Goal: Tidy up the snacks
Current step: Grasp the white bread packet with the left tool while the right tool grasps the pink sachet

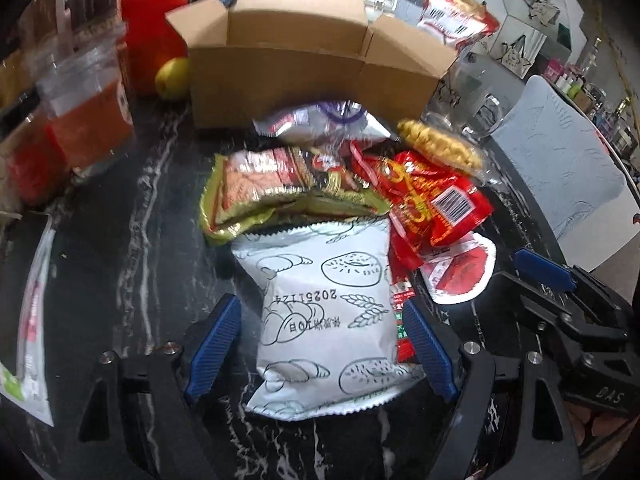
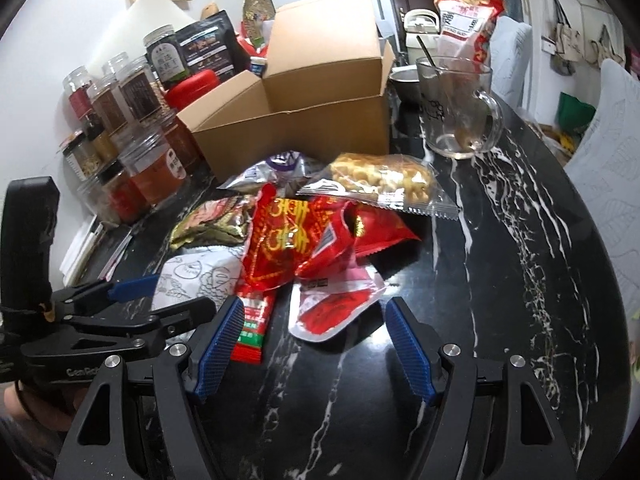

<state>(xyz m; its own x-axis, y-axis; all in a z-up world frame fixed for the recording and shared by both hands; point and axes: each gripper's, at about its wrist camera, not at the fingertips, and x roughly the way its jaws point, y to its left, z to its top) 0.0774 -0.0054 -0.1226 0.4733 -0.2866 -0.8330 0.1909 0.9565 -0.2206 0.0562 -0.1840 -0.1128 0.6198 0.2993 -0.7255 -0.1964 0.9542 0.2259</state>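
Note:
A heap of snack packets lies on the black marble table (image 2: 500, 280) in front of an open cardboard box (image 1: 312, 76), which also shows in the right wrist view (image 2: 320, 92). My left gripper (image 1: 324, 344) is open, its blue pads on either side of a white bread packet (image 1: 328, 312) without touching it. Behind it lie a gold-edged biscuit packet (image 1: 260, 188) and a red packet (image 1: 432, 196). My right gripper (image 2: 316, 348) is open just before a small red-and-white pouch (image 2: 336, 304) and the red packet (image 2: 280, 240). A clear-wrapped waffle snack (image 2: 384, 178) lies on top.
Spice jars (image 2: 132, 152) stand at the left of the box, with a yellow fruit (image 1: 172, 78) beside it. A glass mug (image 2: 460, 108) with a red snack bag (image 2: 468, 20) behind it stands at the right. Chairs (image 2: 612, 152) sit past the table's right edge.

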